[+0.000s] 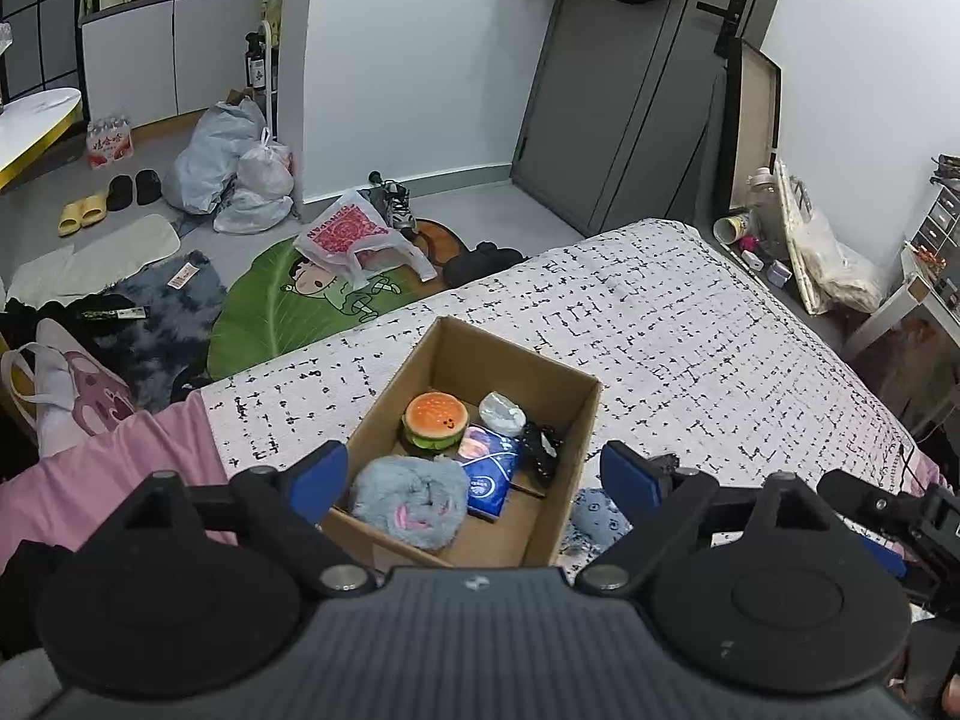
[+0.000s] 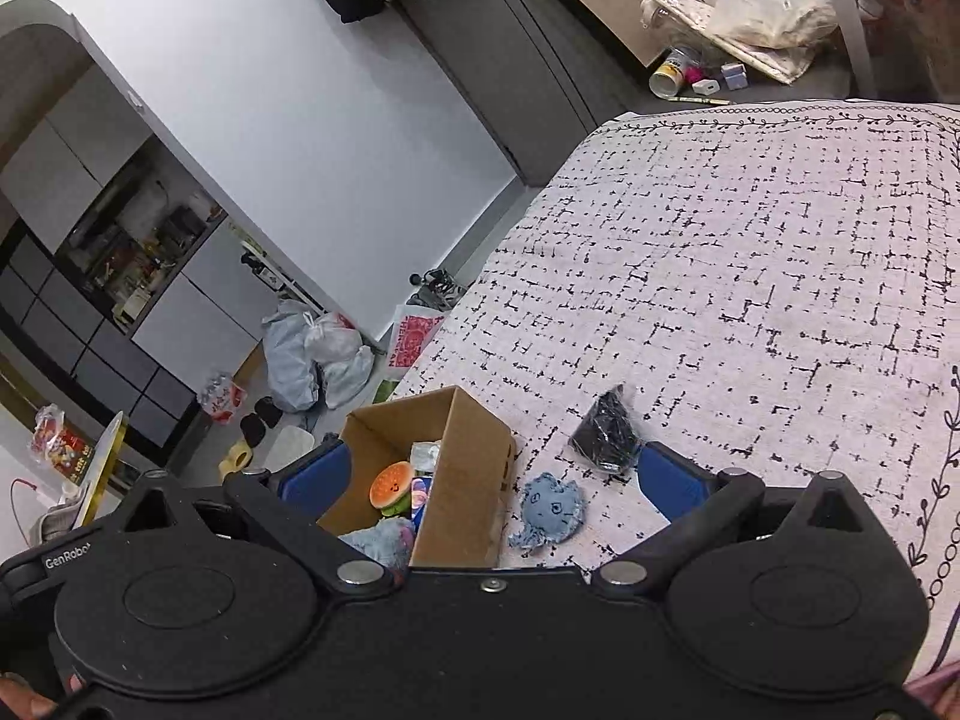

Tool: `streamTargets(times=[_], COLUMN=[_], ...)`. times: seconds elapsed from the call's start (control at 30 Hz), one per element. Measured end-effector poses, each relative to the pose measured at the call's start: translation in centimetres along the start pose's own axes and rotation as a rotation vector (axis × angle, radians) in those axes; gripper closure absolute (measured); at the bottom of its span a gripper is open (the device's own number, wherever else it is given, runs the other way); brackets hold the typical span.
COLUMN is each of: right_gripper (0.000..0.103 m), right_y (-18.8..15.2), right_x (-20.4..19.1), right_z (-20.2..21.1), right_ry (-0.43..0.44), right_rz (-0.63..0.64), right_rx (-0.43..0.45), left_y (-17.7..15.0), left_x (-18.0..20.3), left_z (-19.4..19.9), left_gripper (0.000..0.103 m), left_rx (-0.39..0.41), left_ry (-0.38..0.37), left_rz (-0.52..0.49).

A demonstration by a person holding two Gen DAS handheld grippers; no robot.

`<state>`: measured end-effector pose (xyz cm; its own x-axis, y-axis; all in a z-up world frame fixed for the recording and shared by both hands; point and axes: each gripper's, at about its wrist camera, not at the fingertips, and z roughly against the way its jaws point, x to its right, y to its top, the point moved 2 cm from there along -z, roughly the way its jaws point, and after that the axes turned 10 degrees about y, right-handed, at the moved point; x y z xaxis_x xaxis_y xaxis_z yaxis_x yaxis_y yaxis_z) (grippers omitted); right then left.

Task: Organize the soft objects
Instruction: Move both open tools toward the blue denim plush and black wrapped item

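A cardboard box point(image 1: 558, 369) point(image 2: 474, 450) sits on the bed. It holds a burger plush point(image 1: 435, 413) point(image 2: 391, 485), a fluffy blue plush point(image 1: 411, 495), a blue tissue pack point(image 1: 489, 462), a white bundle point(image 1: 501, 412) and a black item point(image 1: 540, 447). A small blue denim toy point(image 2: 551, 509) point(image 1: 591, 516) lies on the bed just right of the box. A black packet point(image 2: 605, 433) lies beyond it. My left gripper point(image 1: 474, 471) is open and empty above the box. My right gripper point(image 2: 489, 474) is open and empty, above the box's right wall and the denim toy.
The bed cover point(image 1: 690, 312) point(image 2: 750, 276) is white with black dashes; its edge drops to the floor at the left. The floor holds plastic bags point(image 1: 228, 168), a green rug point(image 1: 282, 306), shoes and slippers. A grey door point(image 1: 618, 78) stands behind.
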<state>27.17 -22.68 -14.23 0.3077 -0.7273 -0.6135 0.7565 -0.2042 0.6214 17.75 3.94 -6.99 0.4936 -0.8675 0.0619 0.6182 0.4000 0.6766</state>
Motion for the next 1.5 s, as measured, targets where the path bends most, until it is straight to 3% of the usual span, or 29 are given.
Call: streamTargets(times=[0.33, 0.7, 0.83, 0.93, 1.13, 1.37, 1.5], right_gripper=[0.0, 0.001, 0.011, 0.011, 0.024, 0.037, 0.039], right_y=[0.0, -0.5, -0.5, -0.6, -0.5, -0.5, -0.4], right_x=[1.5, 4.9, 6.1, 7.1, 8.9, 11.3, 12.7], right_z=[1.1, 0.3, -0.5, -1.1, -2.7, -4.1, -4.8], right_ry=[0.011, 0.03, 0.035, 0.047, 0.071, 0.086, 0.104], right_rz=[-0.011, -0.109, -0.15, -0.18, -0.217, -0.276, -0.305], right_rx=[0.015, 0.019, 0.016, 0.012, 0.0, -0.024, -0.023], left_y=[-0.4, -1.8, -2.7, -3.4, -4.9, -6.2, -6.5], left_x=[1.5, 5.4, 6.9, 7.8, 10.0, 12.5, 13.4], left_z=[0.3, -1.8, -3.1, -4.2, -6.7, -9.4, -10.8], left_gripper=[0.013, 0.014, 0.017, 0.021, 0.034, 0.041, 0.045], left_rx=[0.058, 0.035, 0.003, -0.023, -0.091, -0.139, -0.15], left_ry=[-0.014, -0.097, -0.104, -0.111, -0.107, -0.074, -0.05], left_rz=[0.005, 0.024, 0.016, 0.02, 0.028, 0.017, 0.018])
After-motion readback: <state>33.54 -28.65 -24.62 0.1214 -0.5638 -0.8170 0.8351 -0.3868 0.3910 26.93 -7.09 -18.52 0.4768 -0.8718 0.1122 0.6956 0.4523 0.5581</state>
